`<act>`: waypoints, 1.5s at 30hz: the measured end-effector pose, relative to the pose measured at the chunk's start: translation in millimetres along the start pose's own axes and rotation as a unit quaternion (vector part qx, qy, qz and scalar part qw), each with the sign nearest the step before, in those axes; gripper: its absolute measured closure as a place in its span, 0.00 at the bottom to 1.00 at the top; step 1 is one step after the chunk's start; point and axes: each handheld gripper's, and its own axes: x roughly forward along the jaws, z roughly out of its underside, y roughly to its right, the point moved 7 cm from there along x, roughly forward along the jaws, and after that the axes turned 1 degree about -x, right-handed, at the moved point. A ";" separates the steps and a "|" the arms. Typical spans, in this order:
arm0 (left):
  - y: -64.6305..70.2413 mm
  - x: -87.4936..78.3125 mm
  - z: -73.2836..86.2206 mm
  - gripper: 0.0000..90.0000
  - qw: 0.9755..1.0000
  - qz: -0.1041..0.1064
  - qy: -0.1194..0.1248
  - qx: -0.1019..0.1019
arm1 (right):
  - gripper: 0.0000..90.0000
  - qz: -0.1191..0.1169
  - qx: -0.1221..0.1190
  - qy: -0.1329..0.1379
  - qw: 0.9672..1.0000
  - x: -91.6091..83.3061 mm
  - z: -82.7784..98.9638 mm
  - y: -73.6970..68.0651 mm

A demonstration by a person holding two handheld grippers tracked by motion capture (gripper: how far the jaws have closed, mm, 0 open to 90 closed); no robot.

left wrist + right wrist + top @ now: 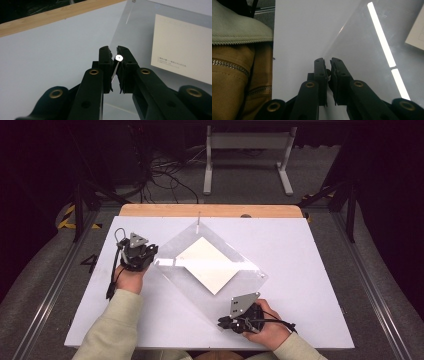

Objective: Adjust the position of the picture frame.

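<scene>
The clear sheet (215, 265) lies between both tools; left tool (152, 256) and right tool (226, 322) each pinch a corner.

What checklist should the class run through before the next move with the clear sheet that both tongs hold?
1. Left tongs clamped on a corner of the clear sheet: ok; the sheet's edge sits between the jaws.
2. Right tongs clamped on the opposite corner: ok, jaws nearly together on the sheet's edge.
3. White card centred on the sheet: ok.
4. Whether the card lies on or under the sheet: cannot tell.
5. Sheet within the white table: ok, no corner overhangs.
6. Sheet lifted or flat: cannot tell.
</scene>
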 end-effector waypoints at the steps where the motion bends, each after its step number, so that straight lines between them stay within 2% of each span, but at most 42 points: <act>1: 1.7 5.8 -3.8 0.91 1.000 0.003 0.004 0.001 | 0.92 0.001 0.000 0.000 1.000 0.1 -0.1 -0.2; 2: 4.4 13.2 -7.4 0.91 1.000 0.011 0.000 -0.006 | 0.92 0.004 -0.004 0.000 1.000 0.1 -0.1 0.1; 3: 5.9 17.7 -9.6 0.91 1.000 0.013 -0.002 -0.004 | 0.92 0.005 -0.004 0.001 1.000 0.5 -0.4 -0.5; 6: 12.1 36.7 -14.8 0.91 1.000 0.020 0.008 -0.014 | 0.92 0.010 -0.003 0.001 1.000 0.9 -0.8 -1.0; 7: 12.1 36.7 -14.8 0.91 1.000 0.020 0.008 -0.014 | 0.92 0.012 -0.004 0.000 1.000 1.0 -1.0 -1.2; 8: 17.2 51.3 -15.4 0.92 1.000 0.009 -0.009 -0.003 | 0.92 0.013 -0.004 0.000 1.000 1.5 -1.4 -1.6; 10: 18.8 57.2 -15.4 0.93 1.000 0.008 -0.015 0.002 | 0.92 0.015 -0.003 0.001 1.000 1.8 -1.6 -1.8; 11: 20.1 62.8 -15.3 0.93 1.000 0.009 -0.014 -0.003 | 0.92 0.017 -0.004 0.002 1.000 2.5 -2.4 -2.4; 15: 23.9 79.4 -10.4 0.92 0.999 0.033 -0.011 -0.024 | 0.92 0.016 -0.003 0.005 1.000 4.0 -3.2 -3.0; 16: 23.3 80.1 -10.8 0.91 0.999 0.036 -0.004 -0.027 | 0.92 0.016 -0.003 0.006 1.000 4.5 -3.5 -2.9; 17: 25.3 77.7 -10.8 0.89 0.998 0.056 -0.003 -0.032 | 0.92 0.014 -0.002 0.006 1.000 4.4 -3.5 -2.7; 18: 26.5 76.2 -11.2 0.78 0.997 0.068 0.000 -0.029 | 0.91 0.012 0.007 0.008 1.000 4.3 -3.5 -2.4; 19: 28.0 71.2 -10.0 0.71 0.997 0.075 0.000 -0.025 | 0.89 0.007 0.015 0.010 1.000 4.2 -3.5 -2.4; 21: 28.9 59.8 -6.8 0.57 0.997 0.080 0.002 -0.022 | 0.86 0.005 0.021 0.013 1.000 0.2 -3.7 -0.8; 22: 28.0 52.5 -5.3 0.50 0.997 0.072 0.015 -0.018 | 0.84 0.011 0.028 0.029 0.999 -7.2 -5.5 2.8; 24: 29.7 33.3 1.3 0.49 0.996 0.082 0.035 -0.014 | 0.82 0.032 0.049 0.049 0.997 -24.5 -5.6 14.0; 25: 31.6 26.8 3.9 0.49 0.995 0.091 0.040 -0.013 | 0.81 0.052 0.064 0.057 0.995 -36.8 -2.7 24.3; 27: 35.6 11.7 10.8 0.47 0.993 0.103 0.050 -0.002 | 0.80 0.075 0.087 0.067 0.991 -52.1 3.5 36.8; 28: 38.7 1.6 16.4 0.46 0.992 0.111 0.060 0.003 | 0.80 0.093 0.102 0.071 0.988 -62.4 9.1 45.4; 31: 46.3 -14.4 23.2 0.45 0.989 0.137 0.059 0.017 | 0.80 0.152 0.160 0.074 0.973 -91.7 32.9 72.0; 32: 50.2 -20.6 24.5 0.44 0.987 0.148 0.063 0.020 | 0.80 0.163 0.176 0.074 0.968 -97.0 38.9 77.2; 33: 53.4 -24.6 26.2 0.43 0.985 0.159 0.062 0.024 | 0.80 0.177 0.197 0.073 0.962 -104.2 48.6 84.6; 35: 60.3 -28.4 31.6 0.42 0.983 0.173 0.053 0.033 | 0.80 0.191 0.220 0.067 0.954 -111.6 62.4 92.3; 38: 66.6 -29.5 40.2 0.42 0.981 0.185 0.038 0.039 | 0.78 0.215 0.233 0.046 0.947 -117.0 80.1 100.3; 43: 72.0 -30.5 53.7 0.40 0.980 0.196 0.018 0.044 | 0.78 0.226 0.246 0.028 0.942 -115.6 101.2 107.7; 45: 73.3 -30.6 57.1 0.40 0.979 0.196 0.012 0.054 | 0.79 0.229 0.249 0.021 0.941 -115.2 107.4 110.0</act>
